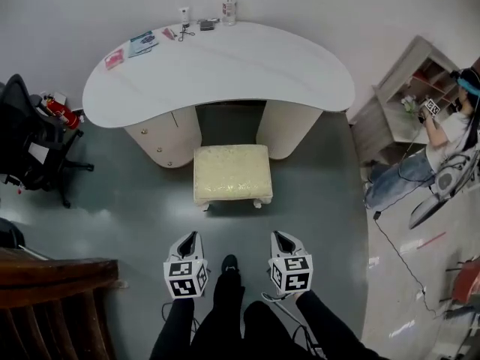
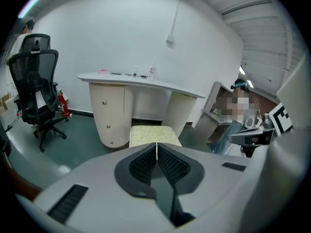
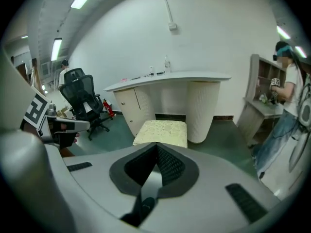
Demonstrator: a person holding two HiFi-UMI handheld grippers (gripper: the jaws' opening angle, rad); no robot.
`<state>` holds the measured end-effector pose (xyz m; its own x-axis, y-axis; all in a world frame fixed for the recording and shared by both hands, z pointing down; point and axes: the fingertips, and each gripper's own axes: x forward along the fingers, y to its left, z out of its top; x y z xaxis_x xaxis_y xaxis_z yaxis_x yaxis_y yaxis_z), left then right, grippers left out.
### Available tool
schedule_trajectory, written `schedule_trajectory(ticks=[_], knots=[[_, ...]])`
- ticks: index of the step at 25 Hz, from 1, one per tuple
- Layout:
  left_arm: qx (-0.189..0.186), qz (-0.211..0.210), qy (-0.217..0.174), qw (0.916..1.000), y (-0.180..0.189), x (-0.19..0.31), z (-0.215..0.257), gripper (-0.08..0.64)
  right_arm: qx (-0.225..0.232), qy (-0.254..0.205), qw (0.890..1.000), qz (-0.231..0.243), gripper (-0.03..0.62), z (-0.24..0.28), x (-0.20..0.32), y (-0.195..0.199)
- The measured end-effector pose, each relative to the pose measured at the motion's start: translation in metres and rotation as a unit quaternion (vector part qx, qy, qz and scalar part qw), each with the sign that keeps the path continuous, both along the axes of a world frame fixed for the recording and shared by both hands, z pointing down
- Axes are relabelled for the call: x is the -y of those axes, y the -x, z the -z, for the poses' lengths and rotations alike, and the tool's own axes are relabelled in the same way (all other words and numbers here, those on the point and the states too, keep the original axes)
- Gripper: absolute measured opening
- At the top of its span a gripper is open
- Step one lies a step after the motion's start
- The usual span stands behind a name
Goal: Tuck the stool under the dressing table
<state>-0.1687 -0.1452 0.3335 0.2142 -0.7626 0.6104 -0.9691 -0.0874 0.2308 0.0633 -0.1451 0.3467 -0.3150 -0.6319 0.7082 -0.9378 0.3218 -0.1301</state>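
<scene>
The cream cushioned stool [image 1: 231, 172] stands on the green floor just in front of the white curved dressing table [image 1: 225, 66], its back edge at the knee gap between the two pedestals. Both grippers hover above the floor short of the stool and touch nothing. My left gripper [image 1: 192, 235] is shut and empty, its pads meeting in the left gripper view [image 2: 156, 144], with the stool [image 2: 153, 134] straight ahead. My right gripper [image 1: 279, 235] is also shut and empty [image 3: 156, 143] and points at the stool [image 3: 163, 130] and table [image 3: 170, 78].
A black office chair [image 1: 30, 145] and a red fire extinguisher [image 1: 60, 112] stand to the left, and a wooden chair [image 1: 52, 291] is at the lower left. A person [image 1: 450, 137] stands by a shelf [image 1: 405, 88] at the right. A bottle [image 1: 229, 6] and small items lie on the table.
</scene>
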Motion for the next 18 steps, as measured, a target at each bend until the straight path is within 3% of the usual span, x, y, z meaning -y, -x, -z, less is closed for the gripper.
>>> schedule_trajectory(ticks=[9, 18], knots=[[0.008, 0.007, 0.029, 0.9995, 0.010, 0.050, -0.095, 0.011, -0.043, 0.031, 0.998, -0.021, 0.005, -0.094, 0.052, -0.017], [0.025, 0.013, 0.021, 0.9994, 0.013, 0.081, -0.230, 0.104, -0.088, -0.007, 0.995, -0.048, 0.005, -0.227, 0.087, -0.043]])
